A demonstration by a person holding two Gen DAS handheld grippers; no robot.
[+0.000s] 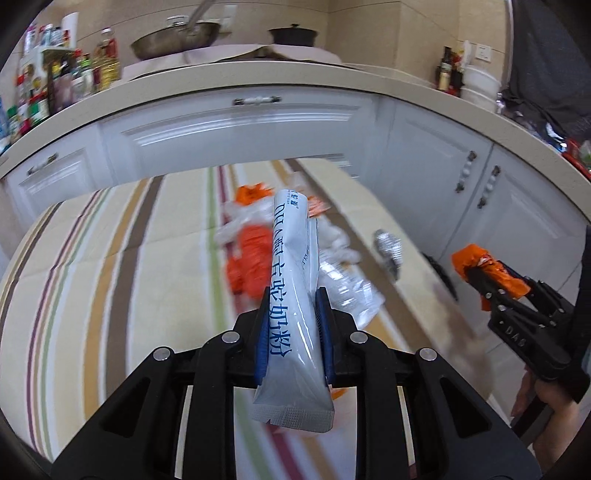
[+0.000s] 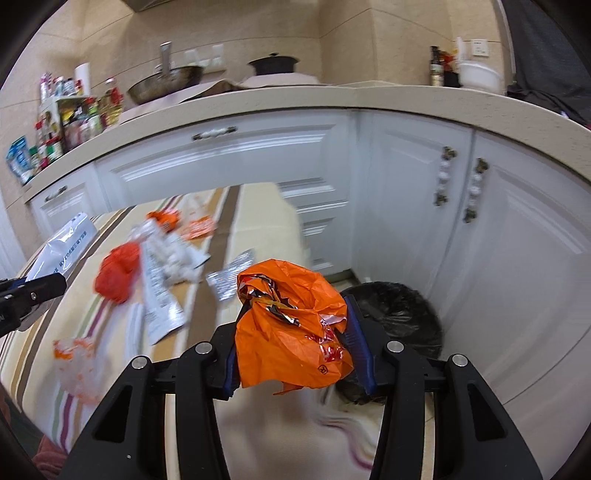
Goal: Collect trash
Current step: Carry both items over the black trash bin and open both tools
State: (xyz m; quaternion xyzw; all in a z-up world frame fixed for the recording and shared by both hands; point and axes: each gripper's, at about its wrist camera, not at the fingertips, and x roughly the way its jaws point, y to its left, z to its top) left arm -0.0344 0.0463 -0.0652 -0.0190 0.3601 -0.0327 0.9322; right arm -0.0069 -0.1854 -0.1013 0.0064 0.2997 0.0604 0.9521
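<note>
Over a striped tablecloth surface point(image 1: 110, 258), beside white kitchen cabinets point(image 2: 517, 240). Left gripper point(image 1: 293, 325): blue-padded fingers point(image 1: 261, 343) clamped on a long white sachet point(image 1: 291, 295) with blue print, held off the cloth; sachet runs lengthwise between the pads, sealed notched end sticking out toward the camera, far end pointing up and away. Right gripper point(image 2: 295, 332): fingers point(image 2: 356, 339) closed on a crumpled orange plastic bag point(image 2: 291, 328), foil lining showing in the folds; bag bulges above and below the pads. Same orange bag and right gripper show at the right edge of the left view, clear of the surface, with part of a hand under the tool.

Loose trash on the cloth, blurred: red-orange wad point(image 2: 118, 273), printed clear wrapper point(image 2: 159, 295), white crumpled tissue point(image 2: 177, 262), silver foil scrap point(image 2: 229, 277), orange-and-clear wrapper point(image 2: 75, 358) near the surface's close edge.

Black-lined bin point(image 2: 399, 314) on the floor, just beyond and partly behind the right gripper, against the cabinet doors.

Countertop behind: wok point(image 1: 177, 37), dark lidded pot point(image 1: 293, 35), bottles at left
</note>
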